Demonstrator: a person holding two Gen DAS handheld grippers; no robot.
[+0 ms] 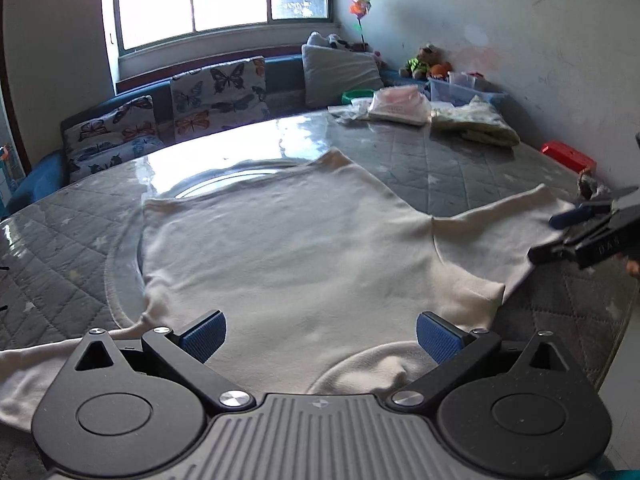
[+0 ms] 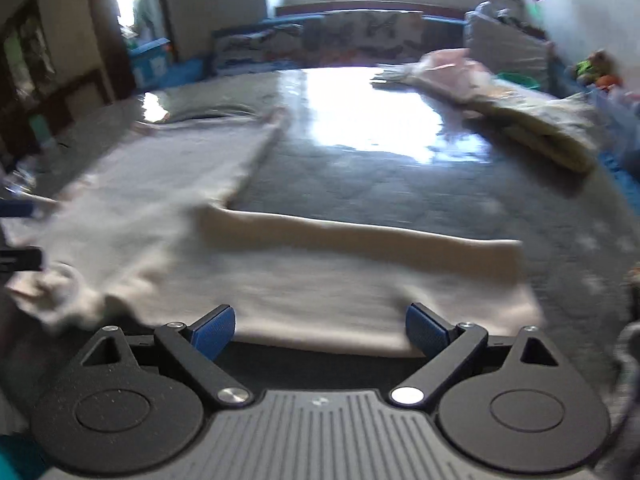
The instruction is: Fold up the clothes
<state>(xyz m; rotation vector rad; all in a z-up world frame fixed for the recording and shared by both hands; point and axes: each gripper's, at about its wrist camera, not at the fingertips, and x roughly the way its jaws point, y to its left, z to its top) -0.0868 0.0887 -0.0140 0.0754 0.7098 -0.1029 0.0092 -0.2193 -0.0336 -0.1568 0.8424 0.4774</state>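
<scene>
A cream long-sleeved top (image 1: 288, 248) lies spread flat on the grey quilted table (image 1: 460, 160), its neckline nearest me. My left gripper (image 1: 320, 334) hangs open just above the collar end, with nothing between its blue pads. One sleeve runs out to the right, and my right gripper (image 1: 580, 228) hovers at its cuff. In the blurred right wrist view that sleeve (image 2: 360, 268) stretches across in front of the right gripper (image 2: 320, 330), which is open and empty near the sleeve's lower edge. The left gripper (image 2: 18, 234) shows at the left border.
Folded clothes, a pink one (image 1: 396, 106) and a pale patterned one (image 1: 476, 124), lie at the table's far right. A red box (image 1: 568, 156) sits by the wall. A glass turntable (image 1: 224, 180) lies under the top. Butterfly cushions (image 1: 216, 92) line the sofa behind.
</scene>
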